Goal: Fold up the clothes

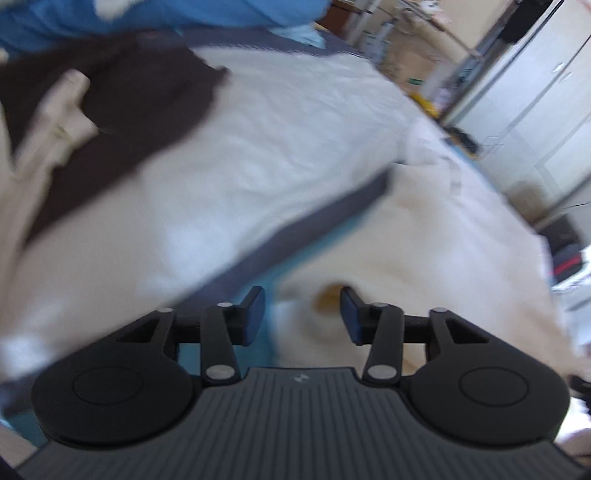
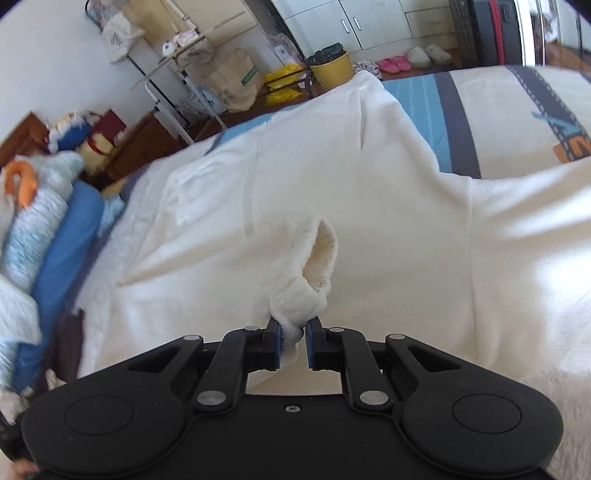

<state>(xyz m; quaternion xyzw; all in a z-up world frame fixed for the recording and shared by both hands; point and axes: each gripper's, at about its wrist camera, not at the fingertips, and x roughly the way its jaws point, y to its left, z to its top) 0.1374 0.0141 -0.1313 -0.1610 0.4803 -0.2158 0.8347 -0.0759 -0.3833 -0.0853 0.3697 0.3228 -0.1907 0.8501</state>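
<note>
A cream fleece garment (image 2: 332, 192) lies spread over the bed. My right gripper (image 2: 294, 334) is shut on a bunched fold of the cream garment and holds it lifted a little. In the left wrist view, which is blurred, the same cream garment (image 1: 424, 240) lies under and ahead of my left gripper (image 1: 303, 314). The left gripper is open and empty just above the cloth. A dark brown garment (image 1: 122, 122) lies on the bed at the far left, with a cream sleeve (image 1: 62, 122) across it.
The bed cover (image 2: 498, 110) is white with blue and dark stripes. Blue pillows and bedding (image 2: 55, 240) are piled at the left. A metal rack (image 2: 177, 74), a yellow bin (image 2: 332, 66) and white cabinets (image 2: 369, 22) stand beyond the bed.
</note>
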